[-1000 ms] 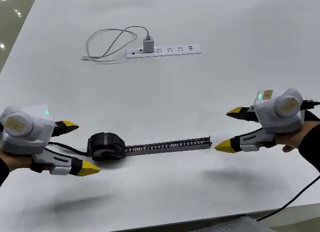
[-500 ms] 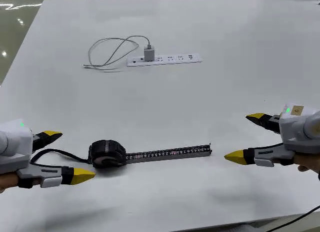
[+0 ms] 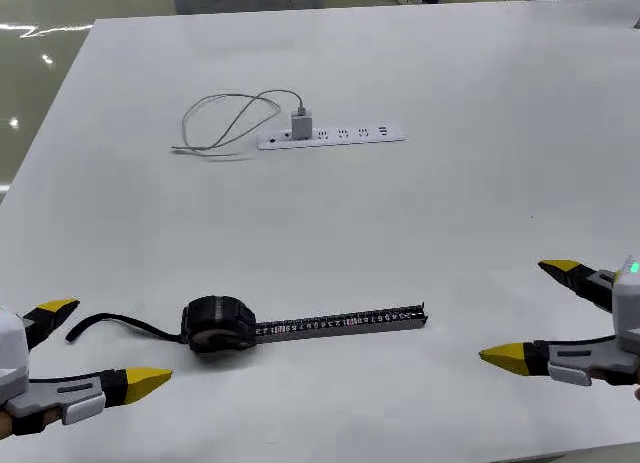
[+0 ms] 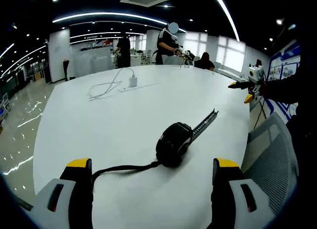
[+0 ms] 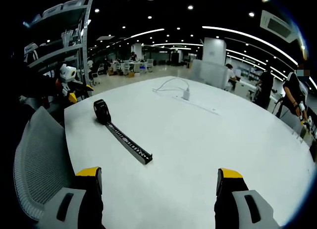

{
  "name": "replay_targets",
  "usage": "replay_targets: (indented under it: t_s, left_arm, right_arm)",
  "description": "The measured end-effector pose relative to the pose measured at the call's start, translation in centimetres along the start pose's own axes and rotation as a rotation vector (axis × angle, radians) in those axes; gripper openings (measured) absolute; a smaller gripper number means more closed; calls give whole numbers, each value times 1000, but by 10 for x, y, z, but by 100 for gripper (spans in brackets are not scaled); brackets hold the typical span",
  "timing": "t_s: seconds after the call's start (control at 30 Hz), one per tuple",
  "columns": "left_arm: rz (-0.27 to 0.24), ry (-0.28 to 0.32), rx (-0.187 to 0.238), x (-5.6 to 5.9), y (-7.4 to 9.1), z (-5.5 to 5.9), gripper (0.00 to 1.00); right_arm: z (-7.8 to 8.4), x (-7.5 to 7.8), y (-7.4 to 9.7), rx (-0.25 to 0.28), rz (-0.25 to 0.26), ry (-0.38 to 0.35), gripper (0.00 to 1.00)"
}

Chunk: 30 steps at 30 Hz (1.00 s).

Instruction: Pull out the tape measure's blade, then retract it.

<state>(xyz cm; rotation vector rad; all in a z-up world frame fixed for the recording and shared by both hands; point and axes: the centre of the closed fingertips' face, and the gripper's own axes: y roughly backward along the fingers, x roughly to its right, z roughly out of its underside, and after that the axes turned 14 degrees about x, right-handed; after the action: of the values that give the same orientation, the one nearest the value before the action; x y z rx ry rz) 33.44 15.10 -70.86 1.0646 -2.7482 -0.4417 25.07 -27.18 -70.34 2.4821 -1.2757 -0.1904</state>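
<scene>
One black round tape measure point(image 3: 215, 325) lay on the white bench point(image 3: 400, 223) just ahead of the left hand-held gripper point(image 3: 115, 340), its one blade point(image 3: 340, 323) extended toward the right hand-held gripper point(image 3: 514, 311). Both stood jaws apart, clear of it.

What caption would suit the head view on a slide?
A tape measure, blade pulled out, lies on a white table between open left claw and right claw.

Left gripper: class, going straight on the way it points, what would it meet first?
Probably the tape measure's black strap, lying just ahead between the open jaws of the left gripper, then the case behind it. Its height over the table is unclear, so it might clear the strap.
</scene>
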Motion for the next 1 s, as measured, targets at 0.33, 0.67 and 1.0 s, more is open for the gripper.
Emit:
replay_targets:
  t_s: [0.33,0.67,1.0]
  left_arm:
    - [-38,-32,-22,-6,15,16,99]
    - [-36,-15,-19,-5,17,18,99]
    - [-27,-37,-22,3,16,21,99]
  right_arm:
    - [20,-4,17,-42,24,24,99]
    - [28,-3,40,-59,54,15,99]
    - [35,-2,46,-65,79,-9,99]
